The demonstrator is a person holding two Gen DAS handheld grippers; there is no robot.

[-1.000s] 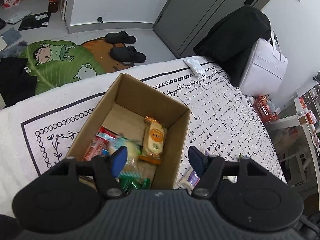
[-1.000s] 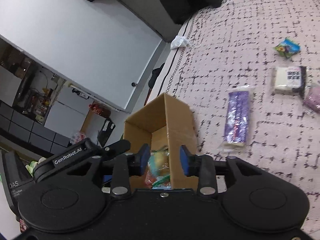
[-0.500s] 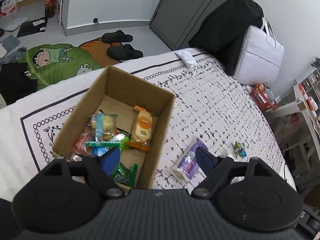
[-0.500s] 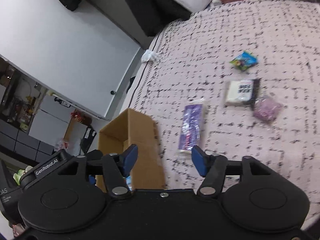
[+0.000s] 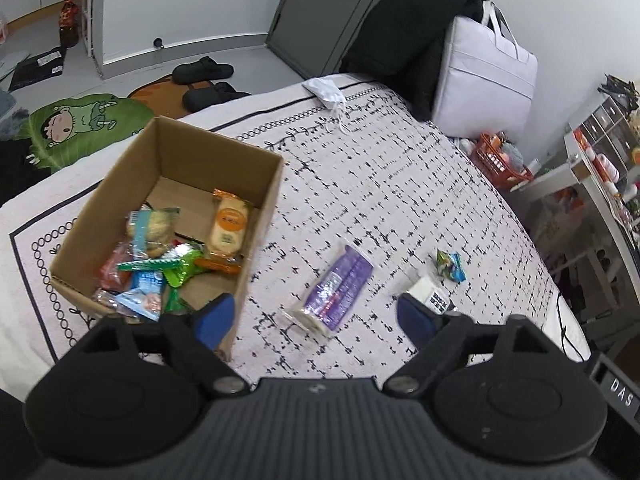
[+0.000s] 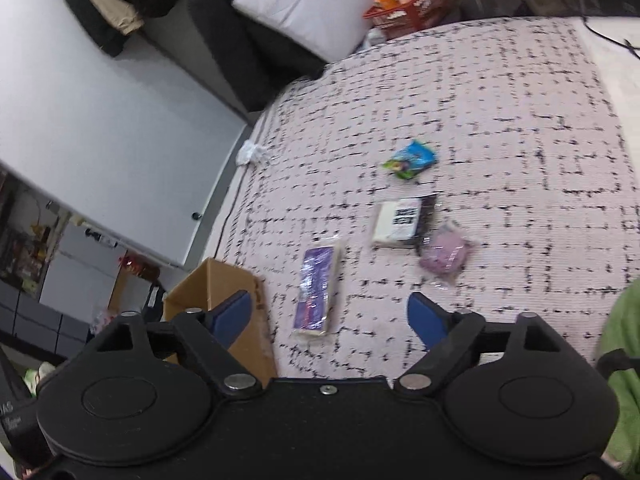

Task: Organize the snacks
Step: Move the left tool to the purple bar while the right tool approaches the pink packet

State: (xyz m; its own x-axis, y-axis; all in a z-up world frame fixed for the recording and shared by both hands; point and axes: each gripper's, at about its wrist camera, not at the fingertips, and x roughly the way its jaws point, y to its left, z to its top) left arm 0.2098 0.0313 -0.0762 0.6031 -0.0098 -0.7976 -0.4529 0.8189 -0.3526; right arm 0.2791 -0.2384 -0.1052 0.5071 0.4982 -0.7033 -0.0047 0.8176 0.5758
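A cardboard box (image 5: 262, 184) (image 6: 224, 280) with several snack packs in it sits on the patterned bedspread (image 5: 380, 184) (image 6: 520, 120). To its right lie a purple pack (image 5: 336, 288) (image 6: 318, 288), a white-and-black pack (image 5: 430, 294) (image 6: 402, 220), a small blue-green pack (image 5: 450, 266) (image 6: 410, 158) and a pink pouch (image 6: 446, 254). My left gripper (image 5: 316, 318) hangs above the purple pack, jaws opening, nothing between them. My right gripper (image 6: 330, 316) is above the same pack, jaws also opening and empty.
A white face mask (image 5: 326, 90) (image 6: 250, 152) lies near the bed's far edge. A white bag (image 5: 484, 80) and dark clothes (image 5: 400, 28) stand behind the bed. Slippers (image 5: 204, 72) and a cartoon rug (image 5: 80, 124) are on the floor. A green sleeve (image 6: 620, 360) shows at right.
Both grippers have drawn away from over the box toward the loose packs on the right, and their jaws have spread wide. A snack that was between the right jaws is gone from them.
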